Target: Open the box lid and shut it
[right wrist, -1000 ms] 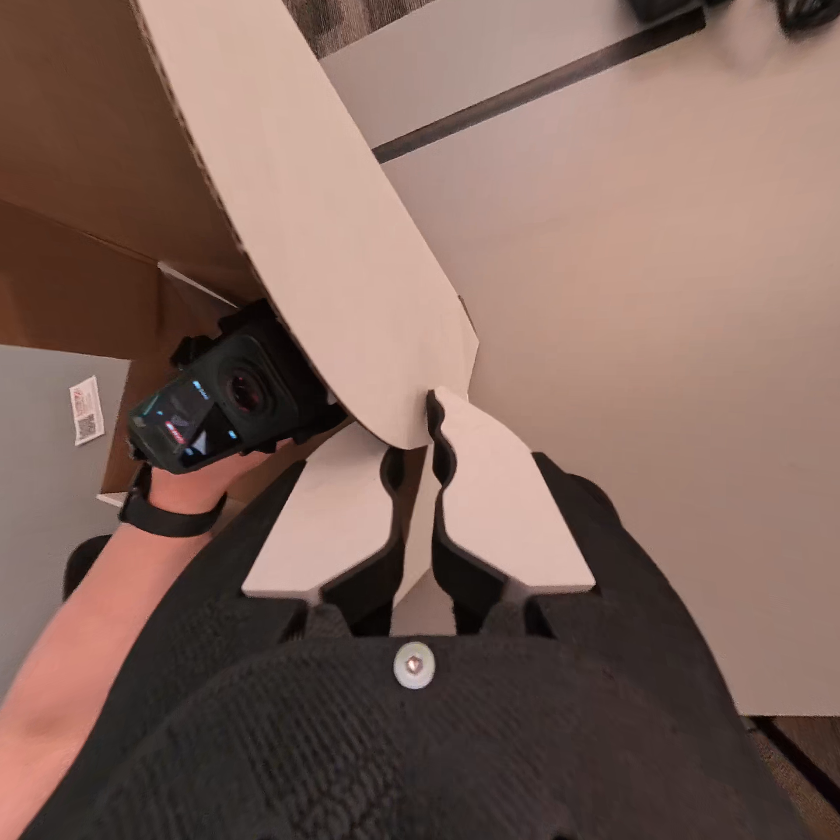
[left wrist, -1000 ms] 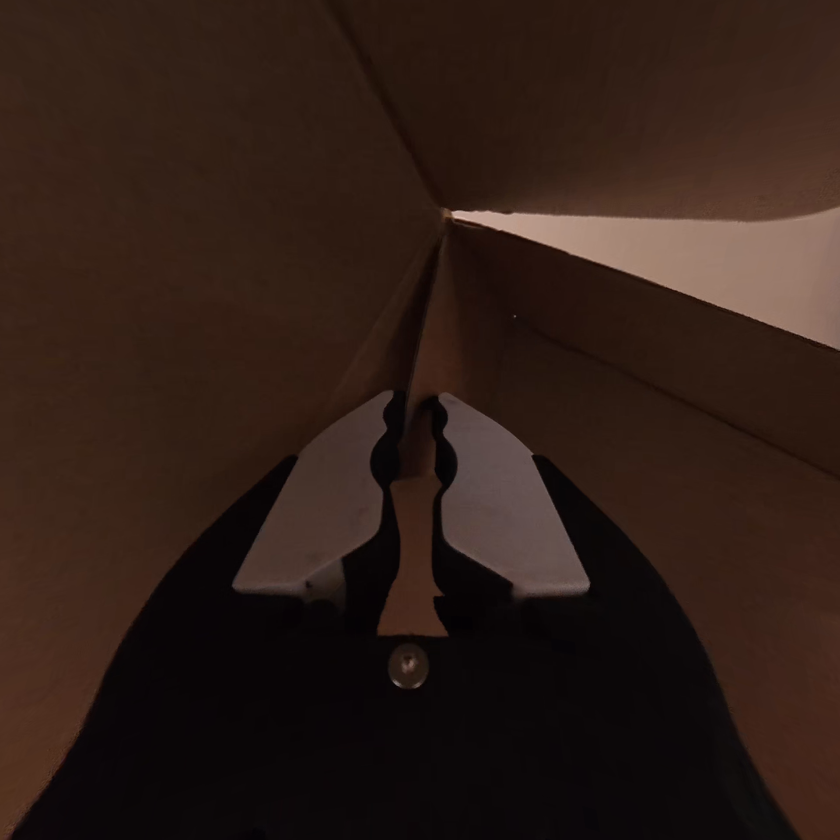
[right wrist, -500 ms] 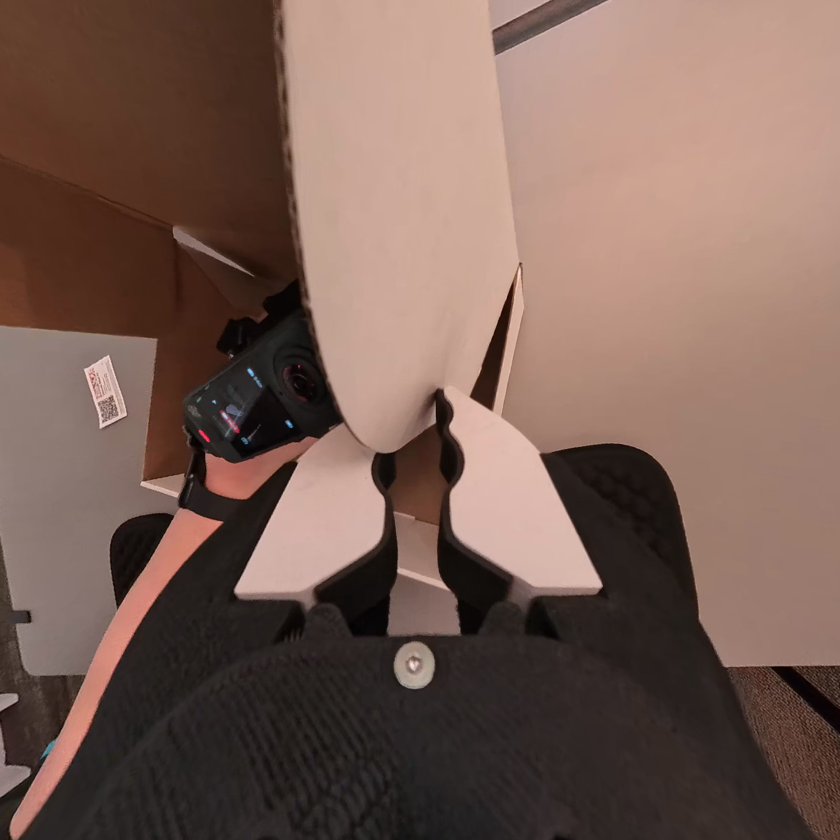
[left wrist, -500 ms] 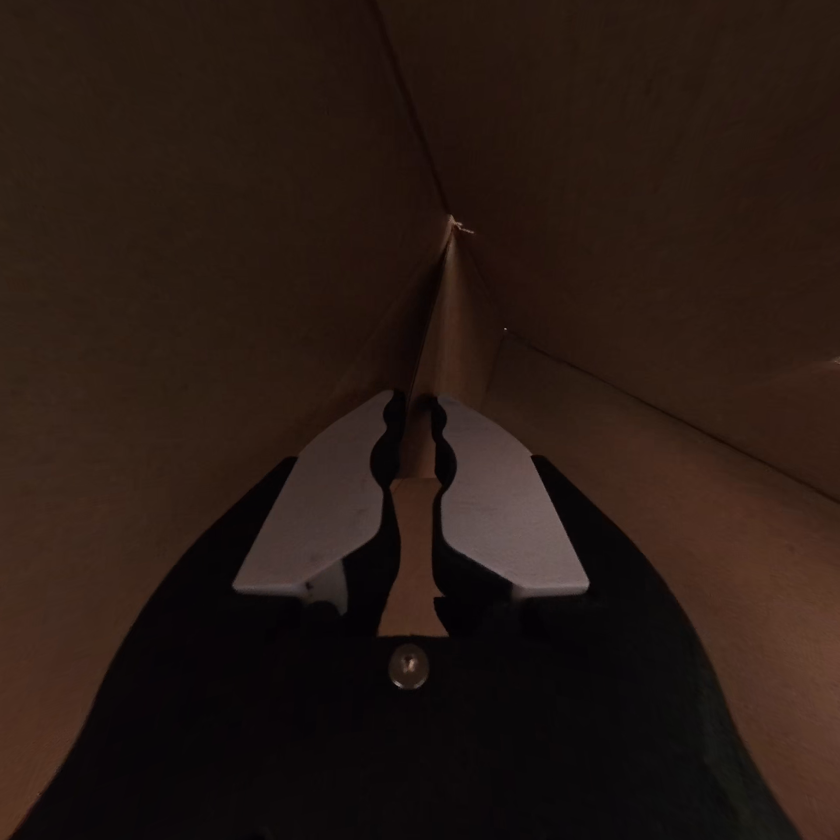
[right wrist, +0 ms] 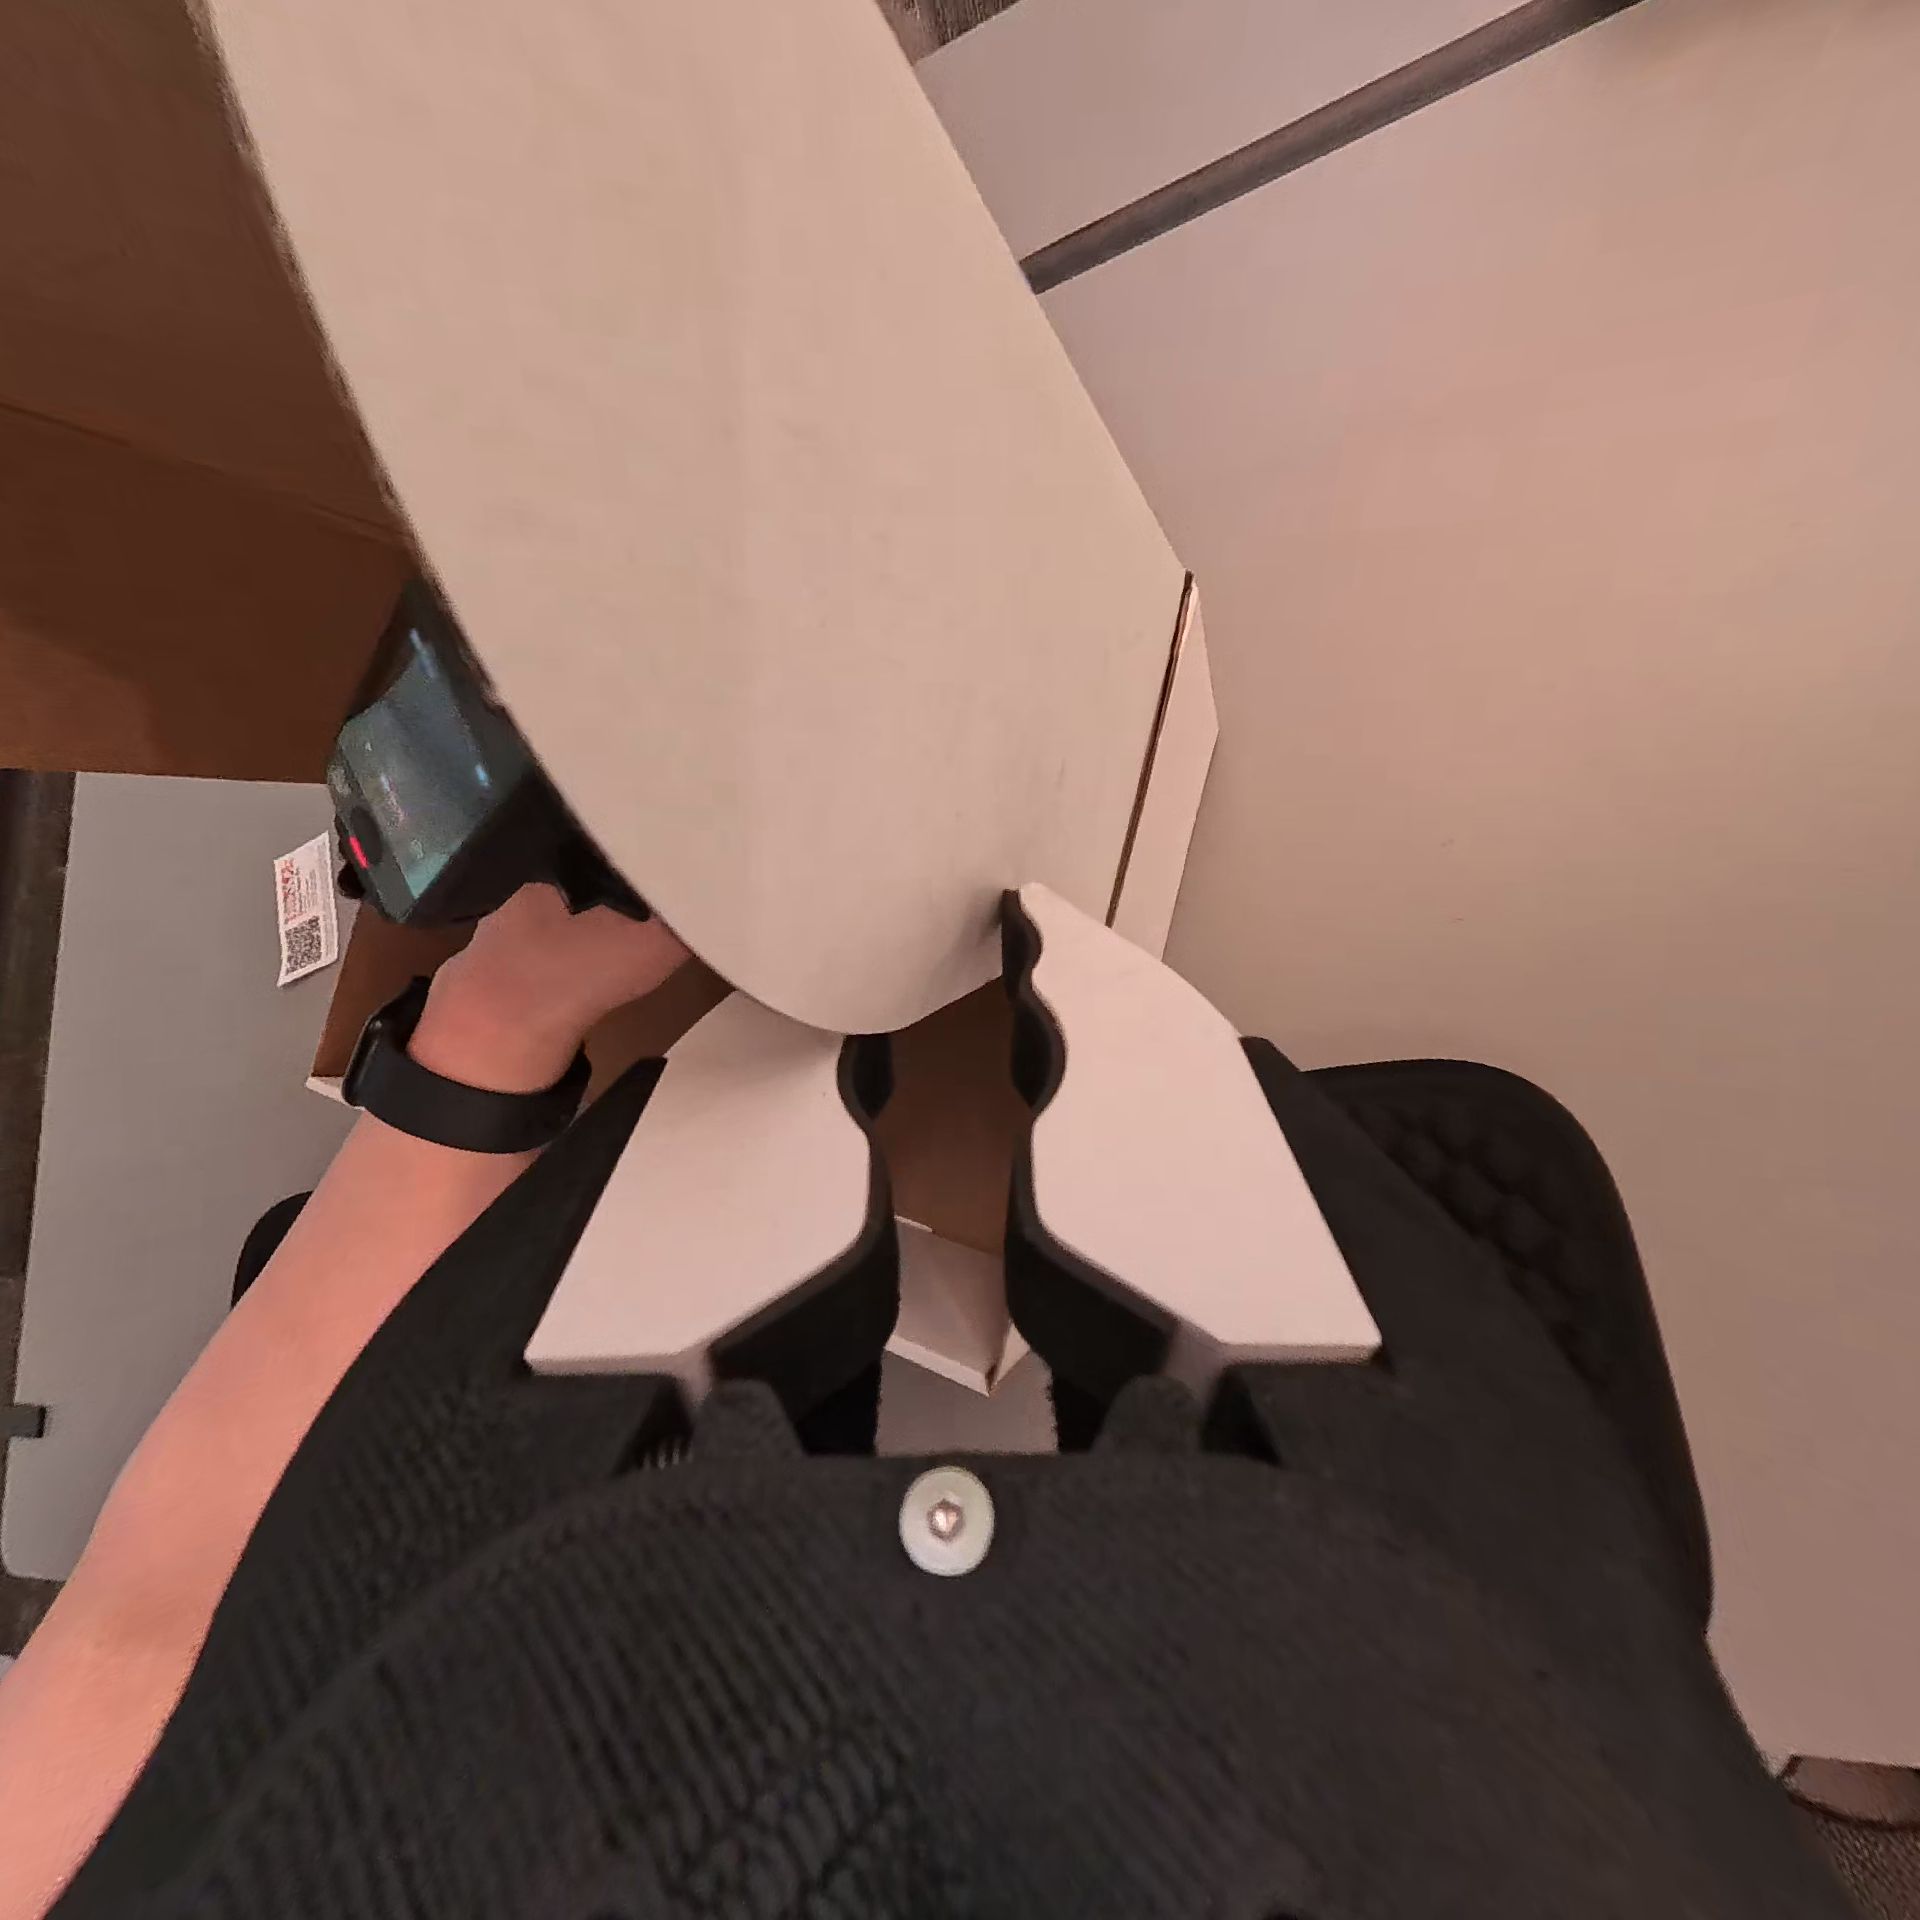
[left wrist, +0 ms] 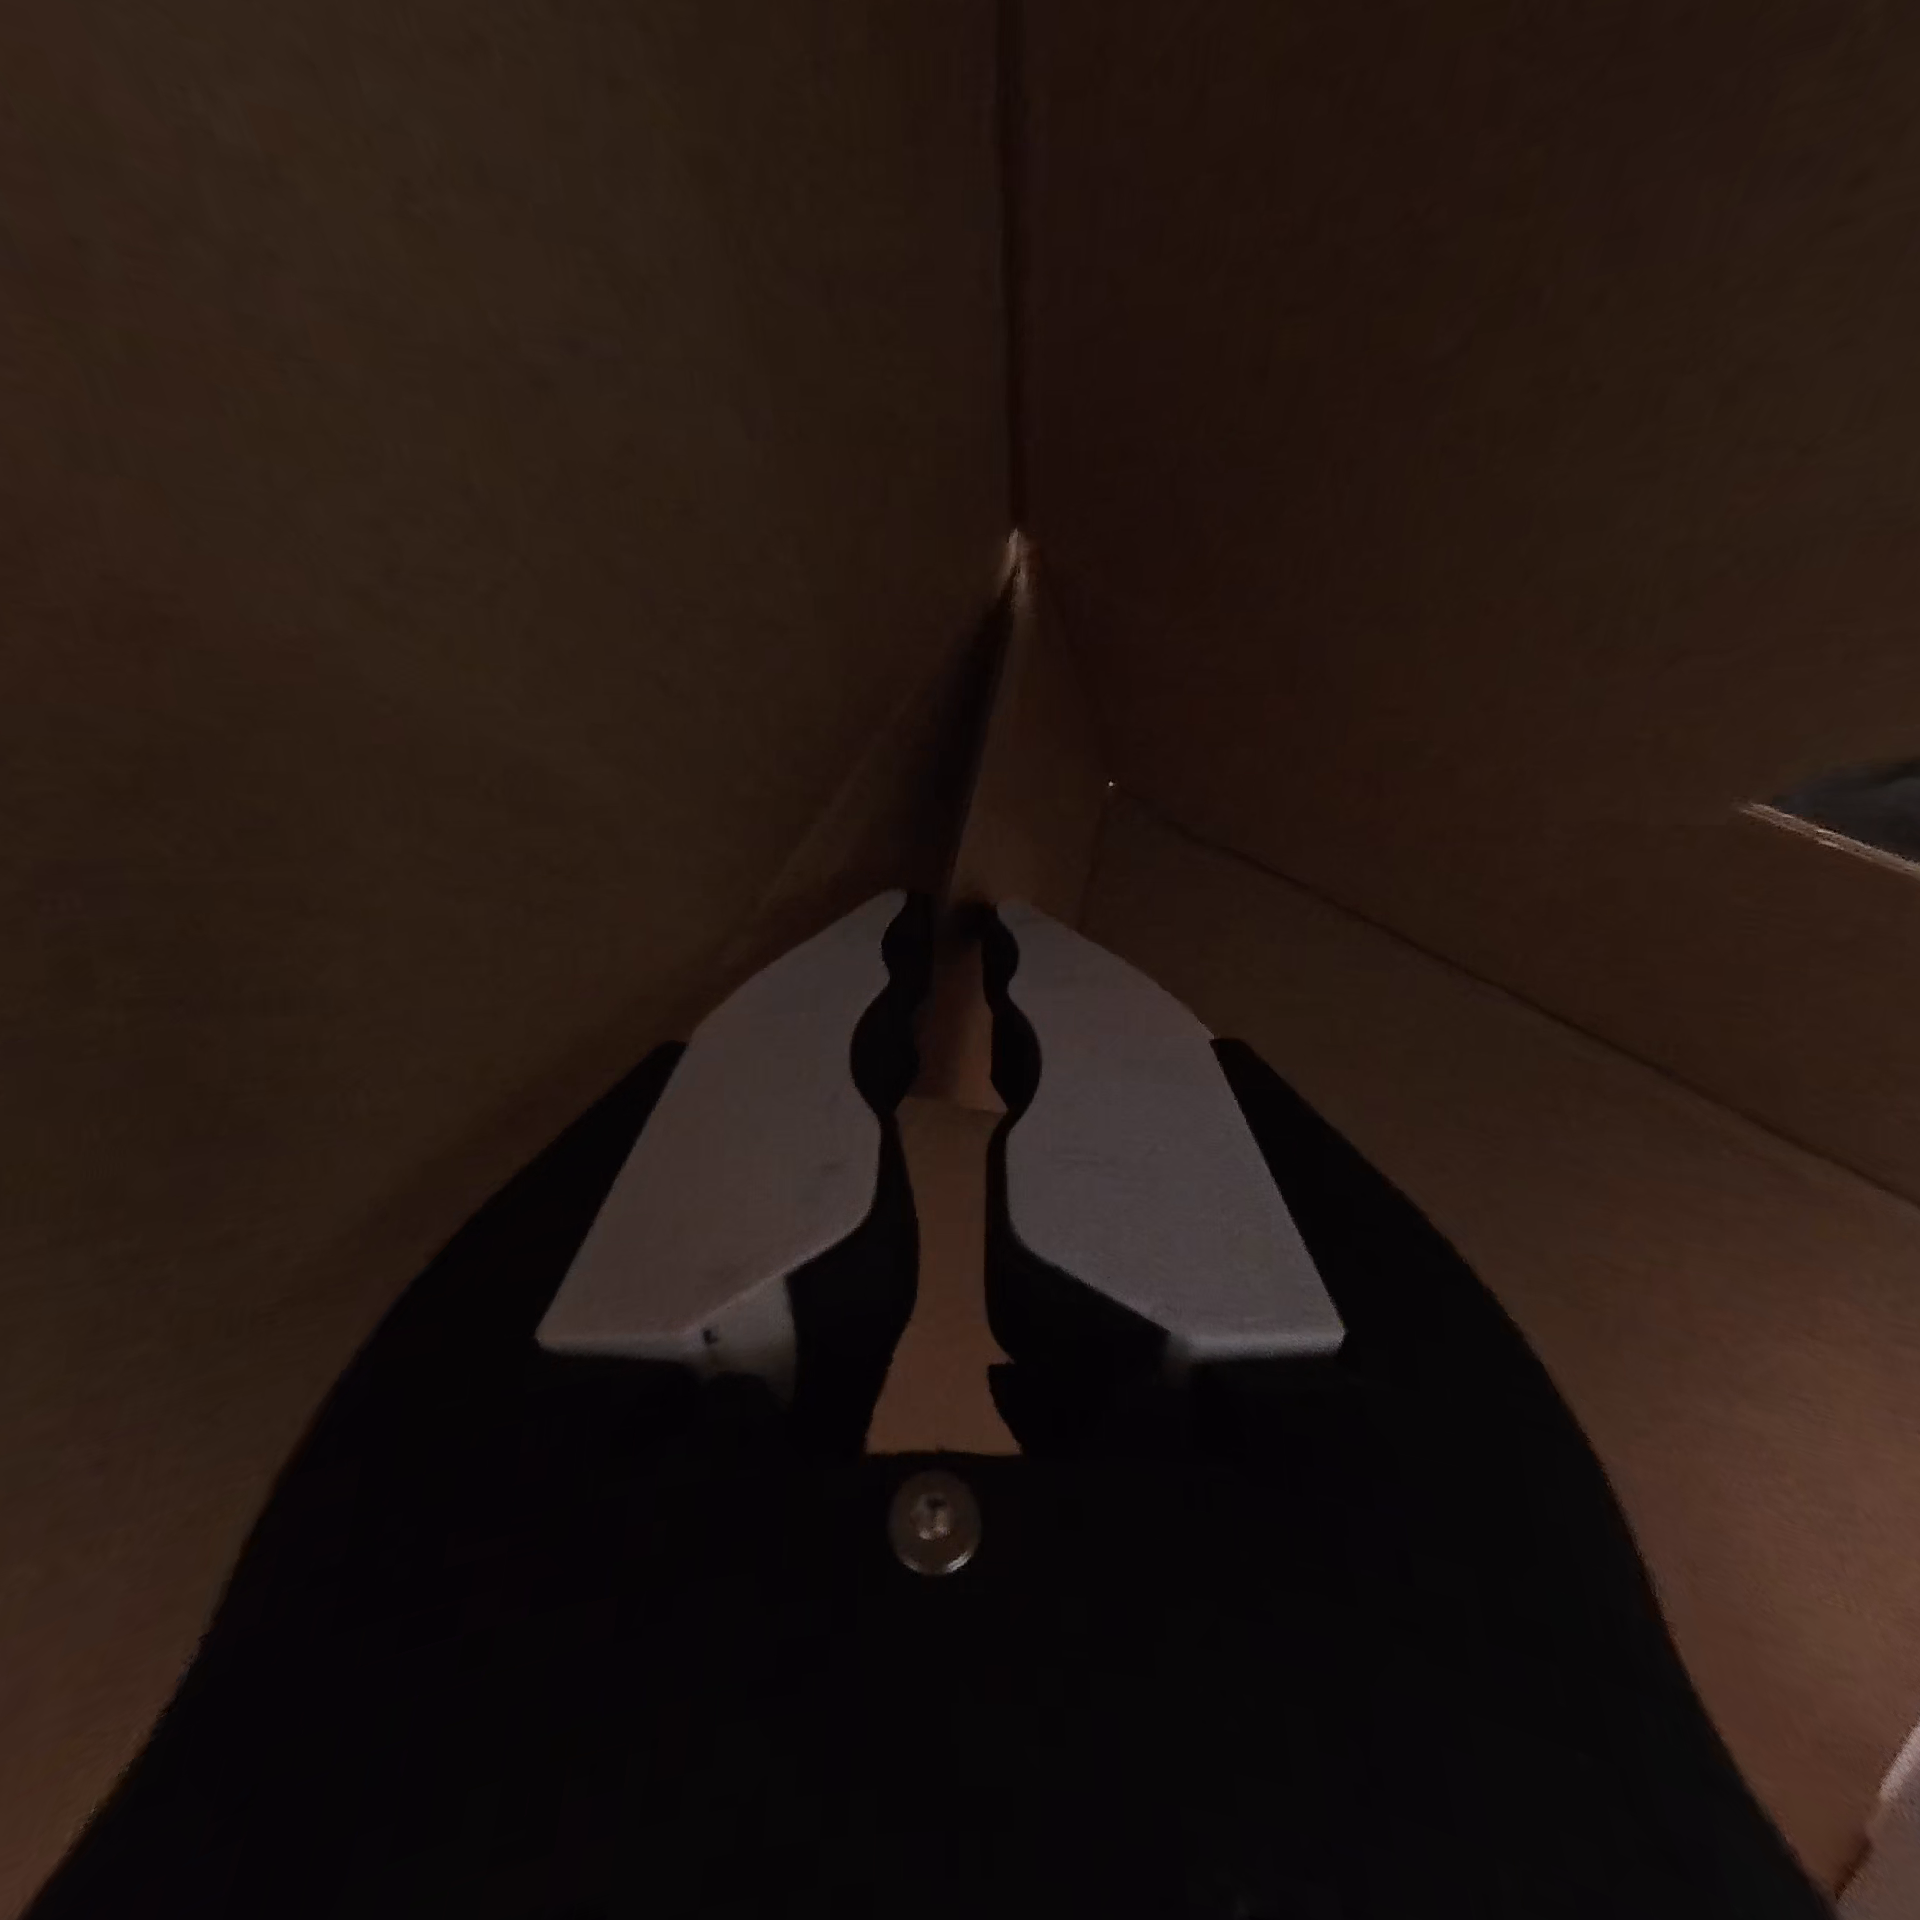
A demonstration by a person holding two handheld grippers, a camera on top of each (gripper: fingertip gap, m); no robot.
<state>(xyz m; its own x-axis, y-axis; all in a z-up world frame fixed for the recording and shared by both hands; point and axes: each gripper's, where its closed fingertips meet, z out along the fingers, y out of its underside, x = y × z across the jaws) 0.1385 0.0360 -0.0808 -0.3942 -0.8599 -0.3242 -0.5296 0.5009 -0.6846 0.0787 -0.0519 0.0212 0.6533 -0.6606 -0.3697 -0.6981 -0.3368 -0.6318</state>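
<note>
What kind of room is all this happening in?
Probably an office or workroom. A large cardboard box sits on a pale table, a black mesh chair stands below it, and grey carpet shows at the corner.

The left gripper [left wrist: 954,914] had its jaws nearly closed, a narrow gap remaining. The right gripper [right wrist: 935,971] was parted slightly wider; the left forearm [right wrist: 260,1351] extended alongside.

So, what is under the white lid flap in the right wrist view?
Under the flap show a hand and a black camera, part of the left gripper, plus brown box walls. The flap hides its fingers and the rest.
</note>
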